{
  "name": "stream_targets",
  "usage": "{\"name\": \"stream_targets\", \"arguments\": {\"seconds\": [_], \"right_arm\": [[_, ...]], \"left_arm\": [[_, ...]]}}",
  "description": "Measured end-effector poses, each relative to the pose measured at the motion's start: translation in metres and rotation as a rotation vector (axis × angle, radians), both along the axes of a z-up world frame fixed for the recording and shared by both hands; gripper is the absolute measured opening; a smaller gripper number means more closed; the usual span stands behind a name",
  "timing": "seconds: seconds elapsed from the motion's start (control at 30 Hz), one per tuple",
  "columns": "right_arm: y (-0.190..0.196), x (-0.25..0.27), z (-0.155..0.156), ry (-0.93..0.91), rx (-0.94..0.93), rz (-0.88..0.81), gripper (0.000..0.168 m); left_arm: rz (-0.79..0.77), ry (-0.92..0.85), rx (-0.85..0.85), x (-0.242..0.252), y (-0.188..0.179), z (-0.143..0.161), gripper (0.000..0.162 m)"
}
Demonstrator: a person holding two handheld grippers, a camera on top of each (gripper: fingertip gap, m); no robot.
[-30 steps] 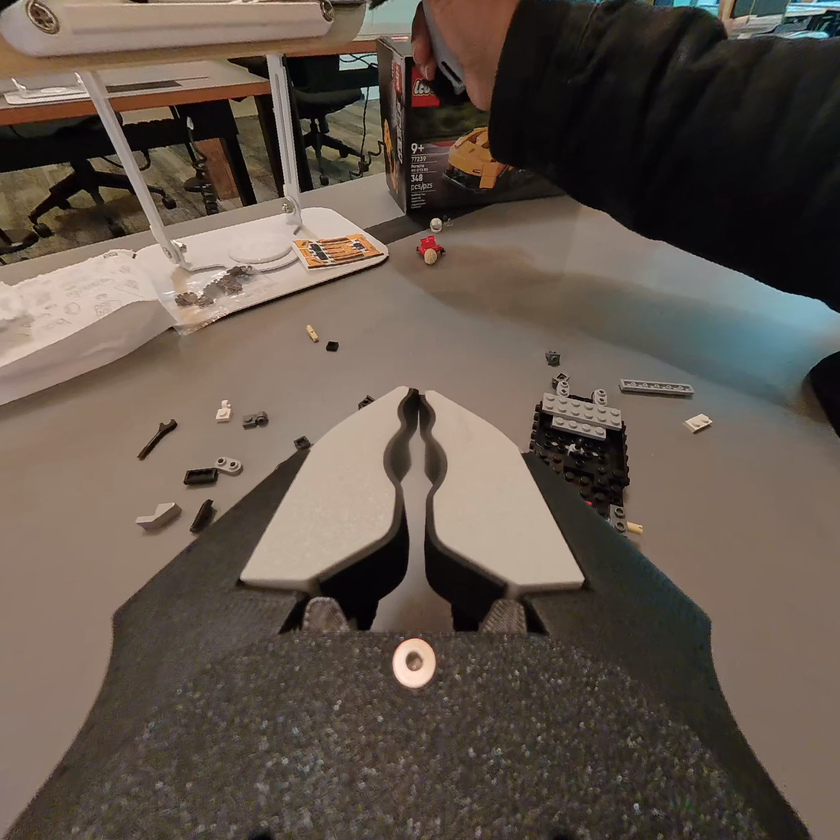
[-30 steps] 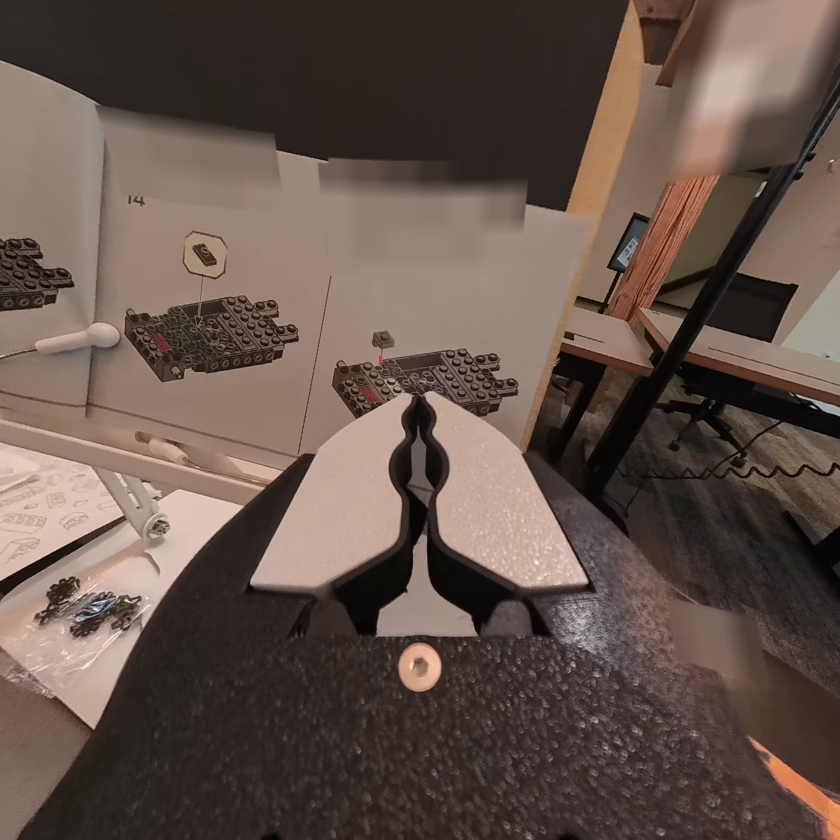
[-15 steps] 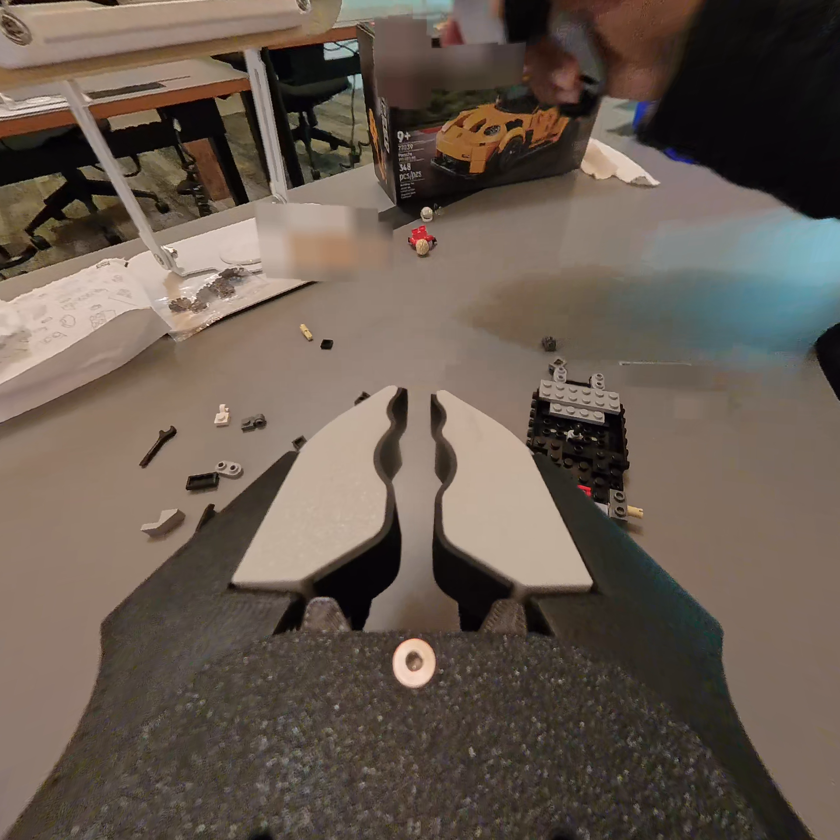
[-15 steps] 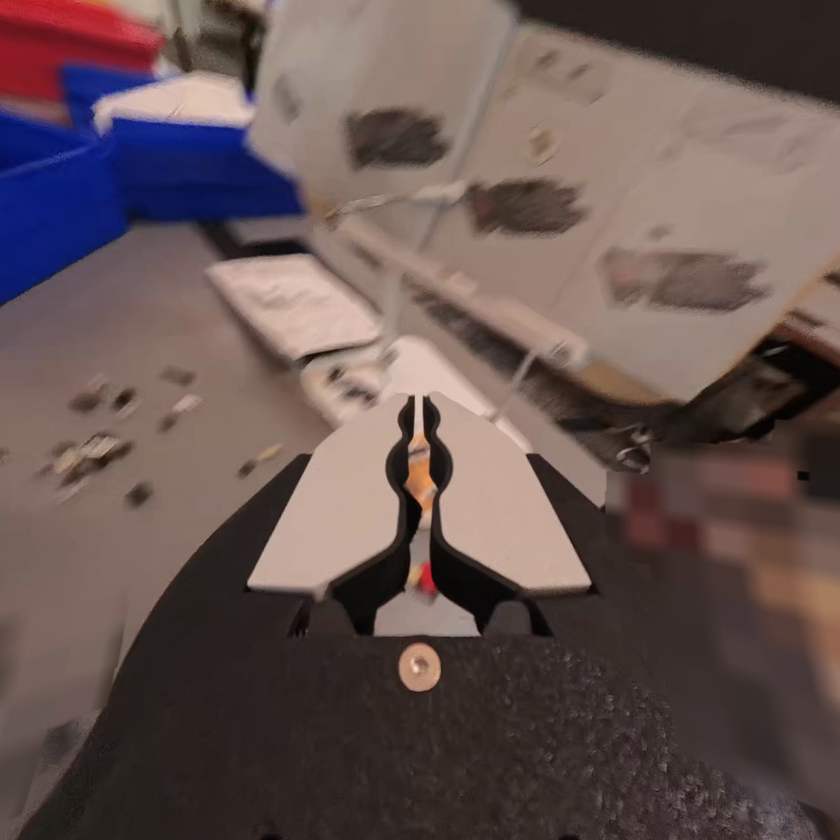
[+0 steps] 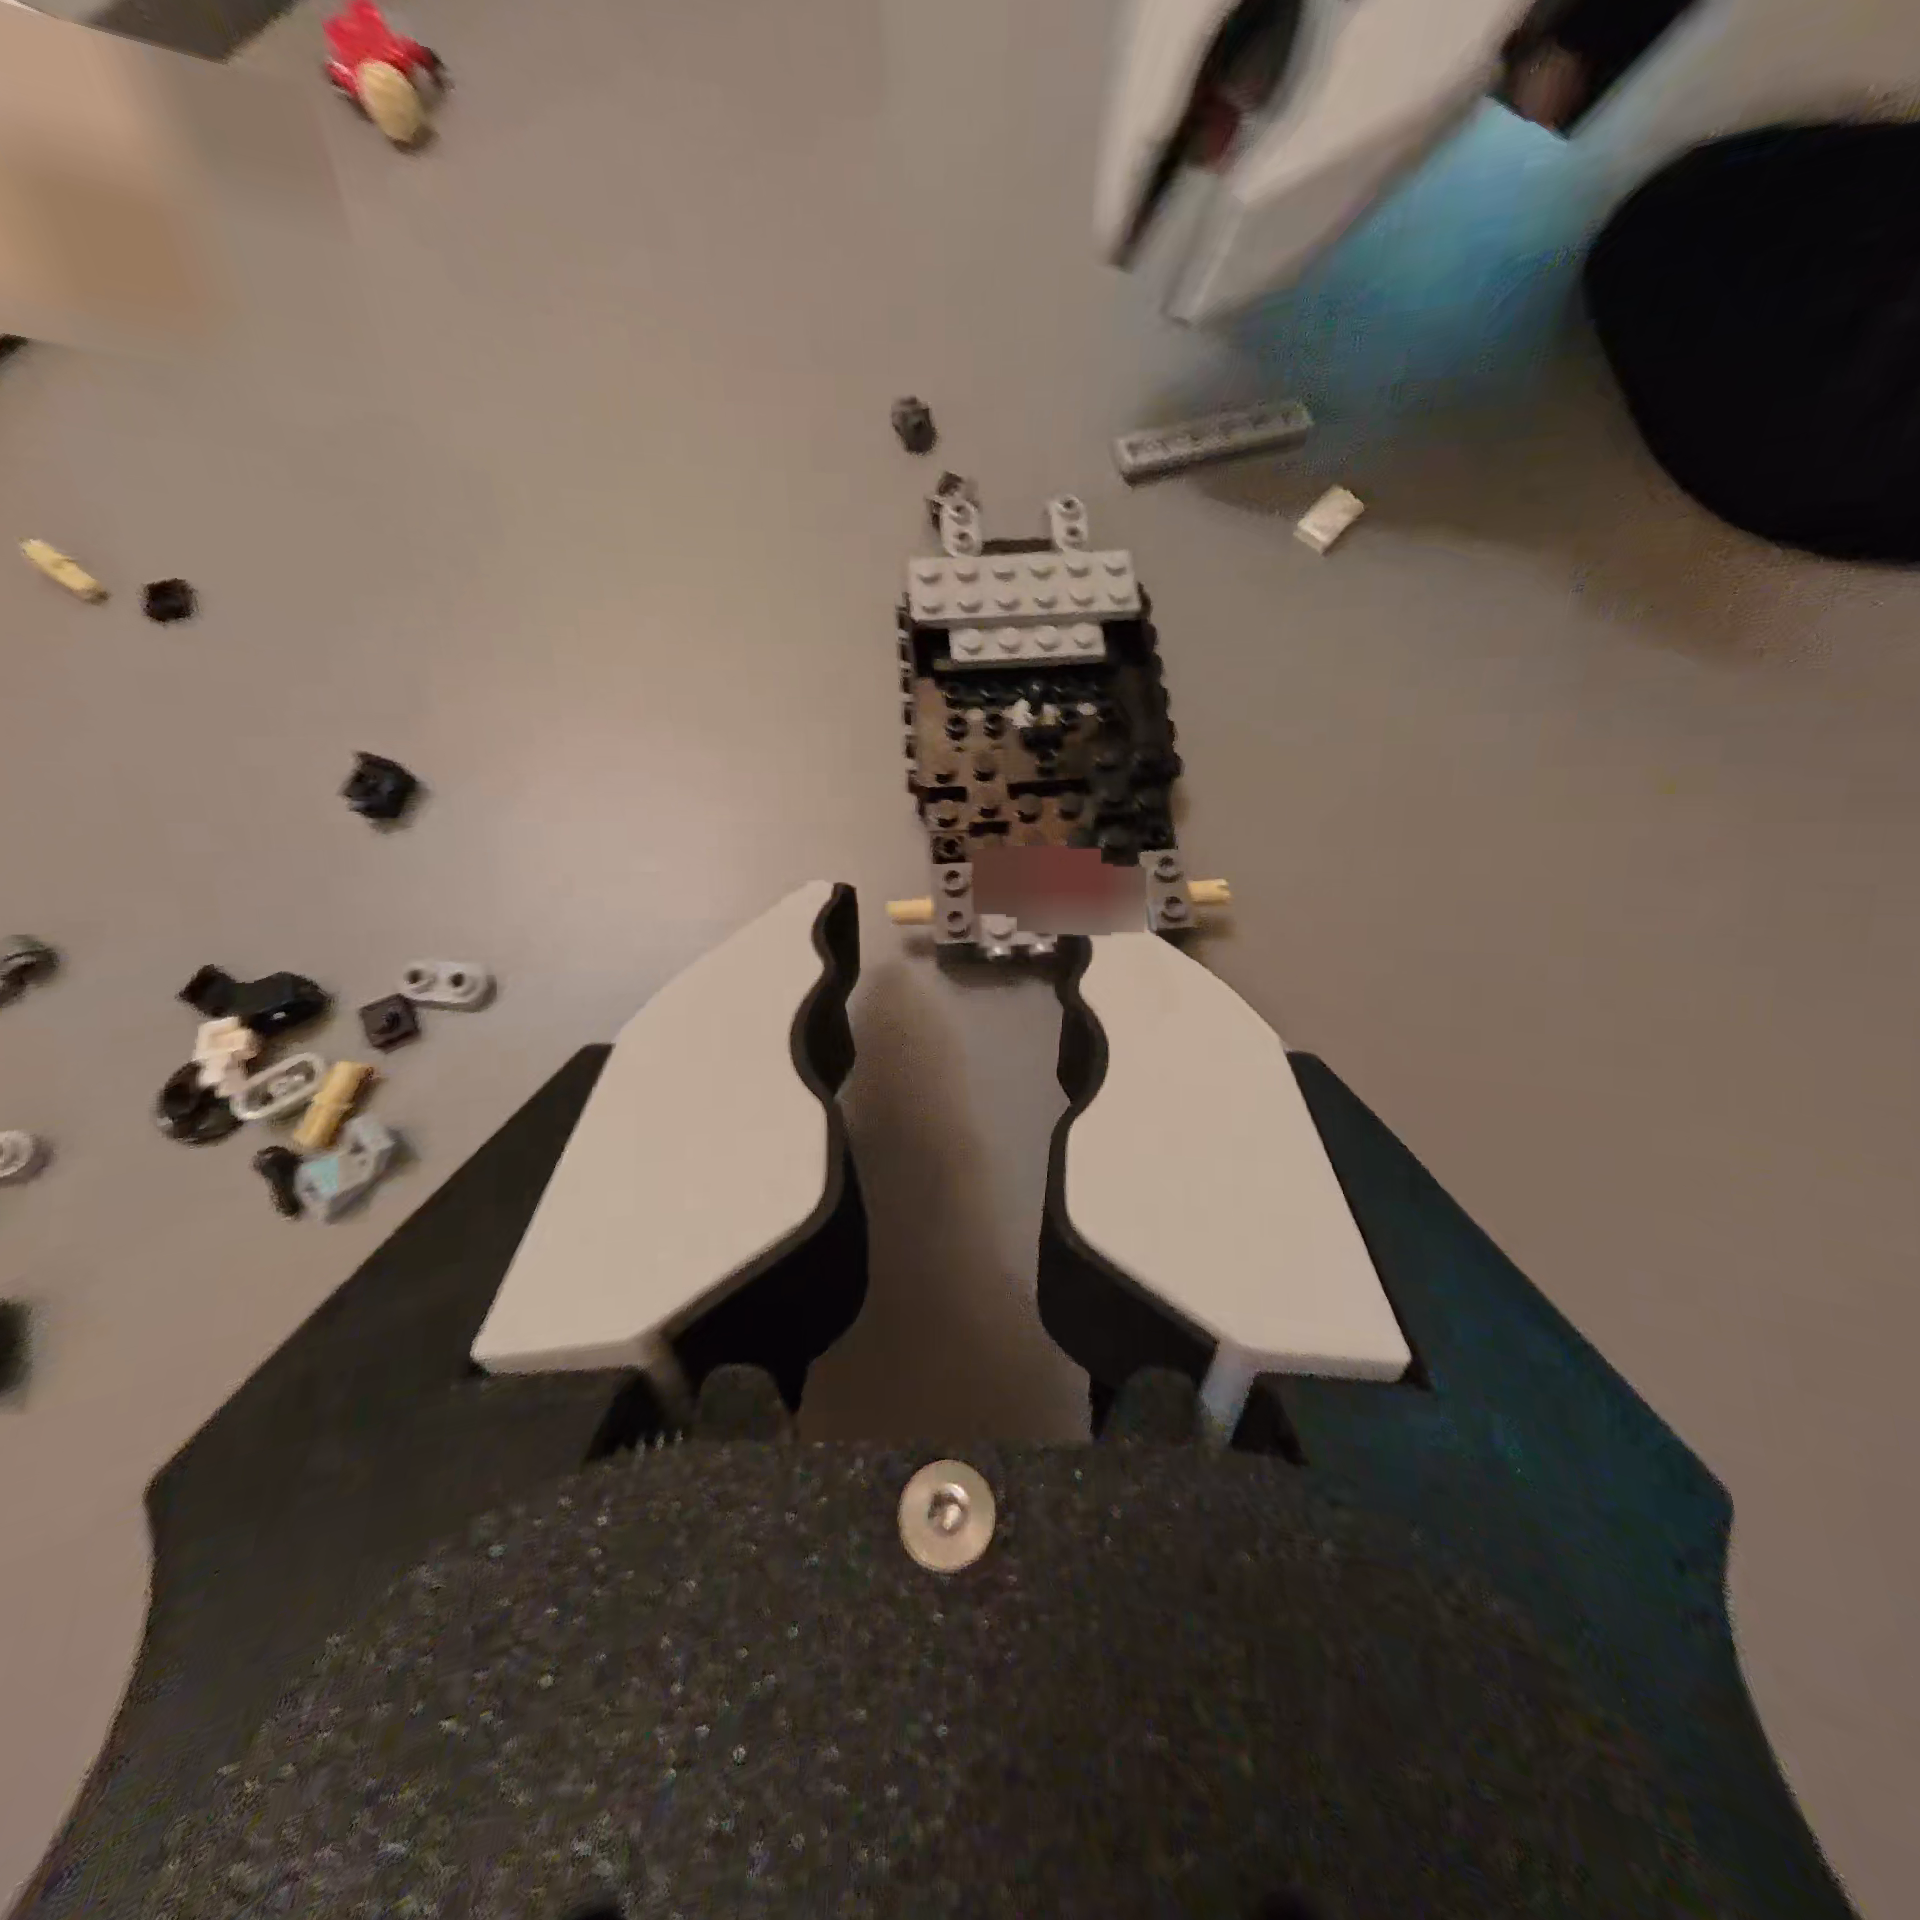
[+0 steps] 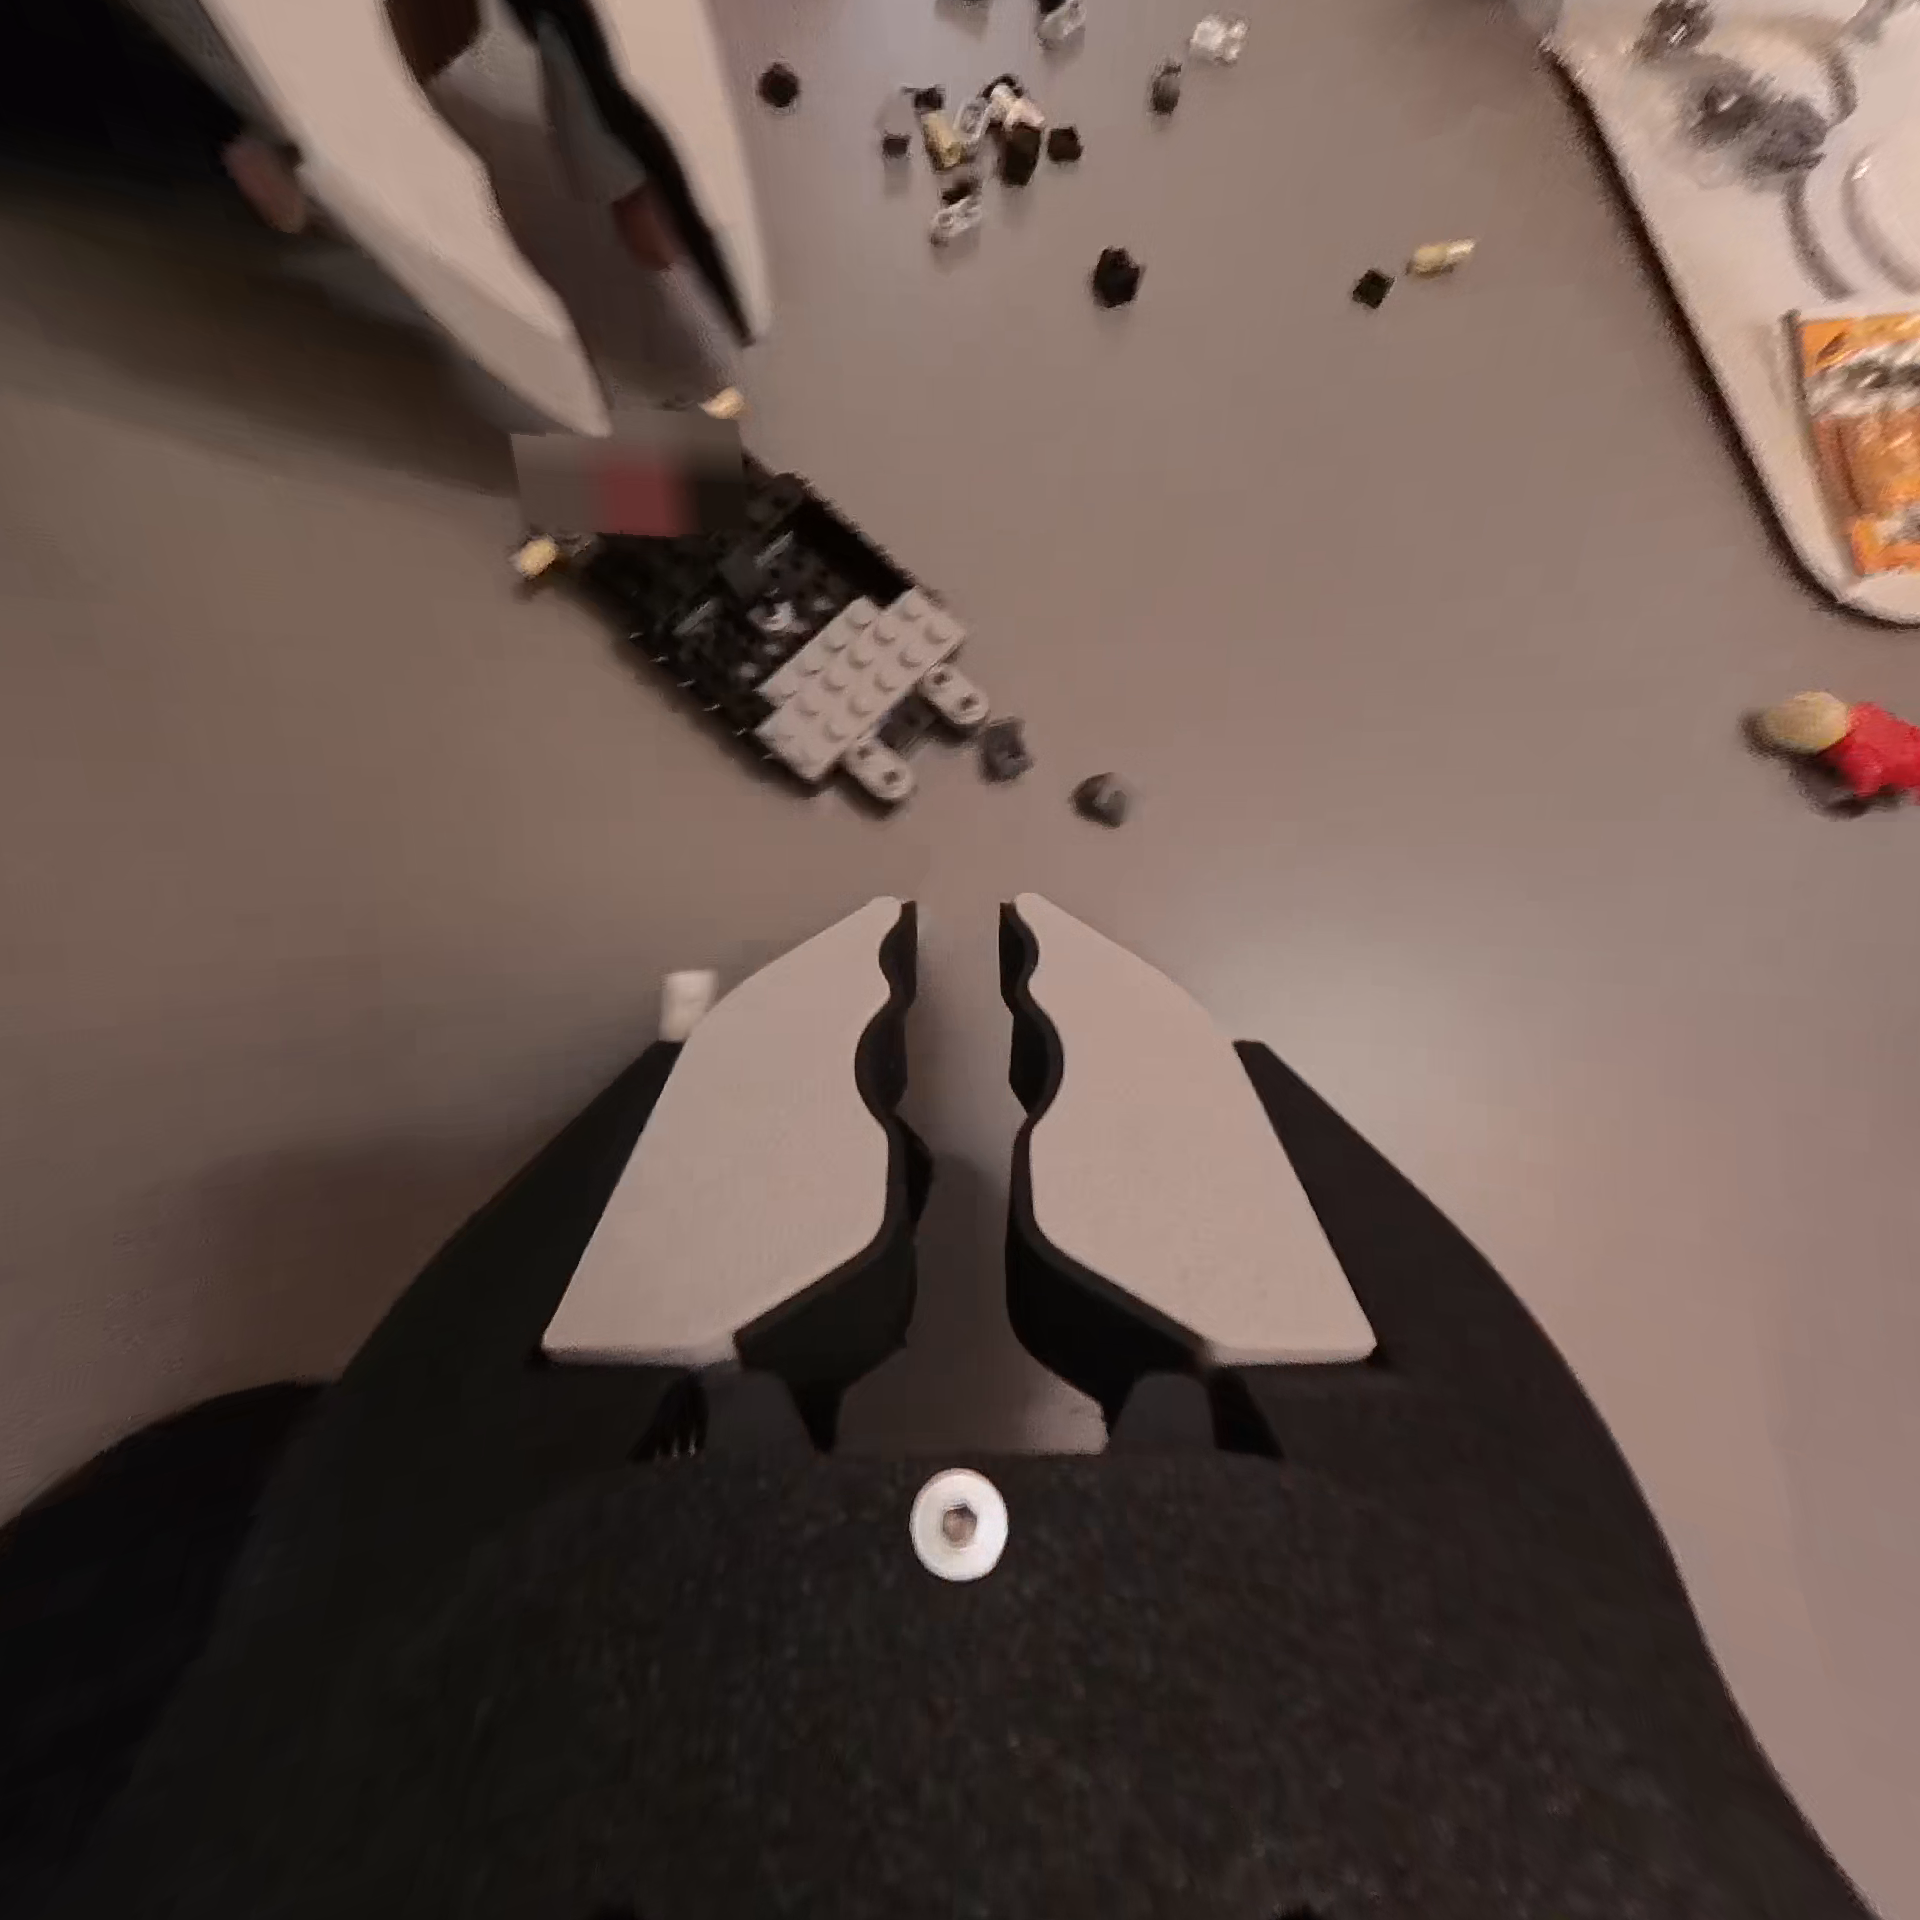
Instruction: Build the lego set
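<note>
Hovering over the desk (image 5: 623, 416), left gripper (image 5: 956, 935) has jaws wide and empty, lined up on the near end of the black-and-grey lego chassis (image 5: 1034, 727) at 12 o'clock, probably to pin it for the next brick. Right gripper (image 6: 958, 906) has jaws narrowly parted, empty; chassis at its 11 o'clock, loose grey piece (image 6: 1099, 798) at 1 o'clock looks like its pick.

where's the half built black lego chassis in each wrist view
Left wrist view: the black chassis sits centre, just beyond the open left gripper, grey plates at its far end.
Right wrist view: chassis upper left of centre, grey plates toward the camera.
Shared landmark: the red minifigure piece.
</note>
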State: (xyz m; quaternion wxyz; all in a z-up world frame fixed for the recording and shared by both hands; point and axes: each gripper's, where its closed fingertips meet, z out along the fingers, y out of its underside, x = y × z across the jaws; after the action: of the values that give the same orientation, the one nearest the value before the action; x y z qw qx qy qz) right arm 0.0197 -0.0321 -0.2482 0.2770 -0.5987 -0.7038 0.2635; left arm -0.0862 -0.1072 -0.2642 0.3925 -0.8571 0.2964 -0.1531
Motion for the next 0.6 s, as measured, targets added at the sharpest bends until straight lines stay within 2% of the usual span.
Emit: {"name": "stream_targets", "arguments": {"seconds": [0.13,0.2,0.33,0.47,0.5,0.6], "right_arm": [[0.031,-0.024,-0.009,-0.02,0.146,0.169,0.014],[0.035,-0.031,-0.017,-0.049,0.181,0.305,0.015],[0.031,-0.039,-0.021,-0.141,0.184,0.462,0.017],[0.027,-0.042,-0.029,-0.2,0.143,0.515,0.014],[0.026,-0.041,-0.03,-0.21,0.119,0.514,0.009],[0.023,-0.035,-0.029,-0.209,0.058,0.488,0.009]], "left_arm": [[-0.047,0.023,-0.013,0.009,-0.008,-0.004,0.029],[-0.053,0.02,-0.009,0.011,-0.009,-0.003,0.029],[-0.06,-0.04,-0.005,0.012,-0.009,0.003,0.028],[-0.038,-0.07,0.003,0.008,-0.006,0.006,0.028],[-0.034,-0.069,0.007,0.007,-0.005,0.006,0.028],[-0.021,-0.069,0.027,0.005,-0.003,0.009,0.028]]}}
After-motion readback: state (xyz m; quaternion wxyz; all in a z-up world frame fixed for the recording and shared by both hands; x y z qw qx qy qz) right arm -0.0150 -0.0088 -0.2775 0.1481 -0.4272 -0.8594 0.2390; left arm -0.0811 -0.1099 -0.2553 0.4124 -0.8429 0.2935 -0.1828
